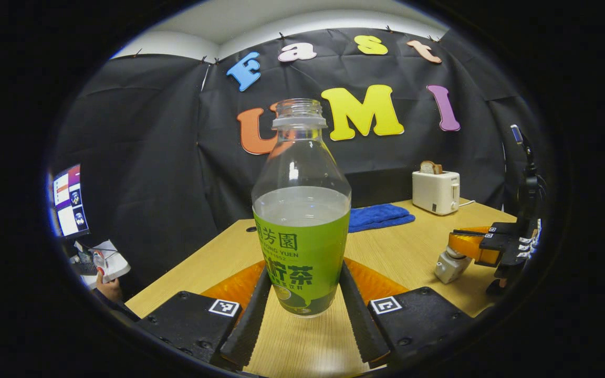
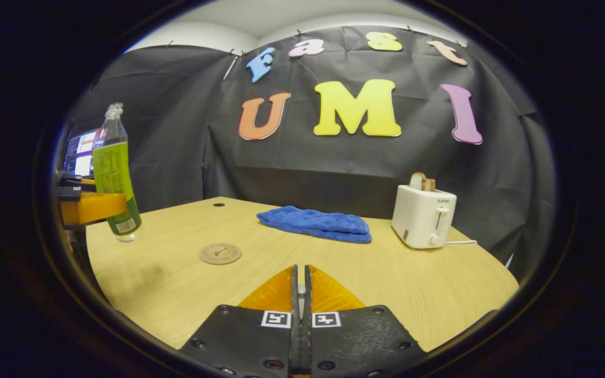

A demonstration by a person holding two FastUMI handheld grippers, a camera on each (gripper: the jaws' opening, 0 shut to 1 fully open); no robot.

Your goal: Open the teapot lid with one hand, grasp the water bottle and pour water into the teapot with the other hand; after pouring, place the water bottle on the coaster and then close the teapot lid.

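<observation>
The water bottle (image 1: 301,210) stands upright, long axis vertical, its uncapped mouth at twelve o'clock. Clear water fills it to about the top of the green label. The left gripper (image 1: 302,307) clamps it, both fingers pressed on the lower body, its base lifted clear of the wooden table (image 1: 402,252). In the right gripper view the bottle hangs at nine o'clock, with the coaster (image 2: 220,253) lying flat nearby. The right gripper (image 2: 301,294) is pinched on something small and pale; what it is I cannot tell.
</observation>
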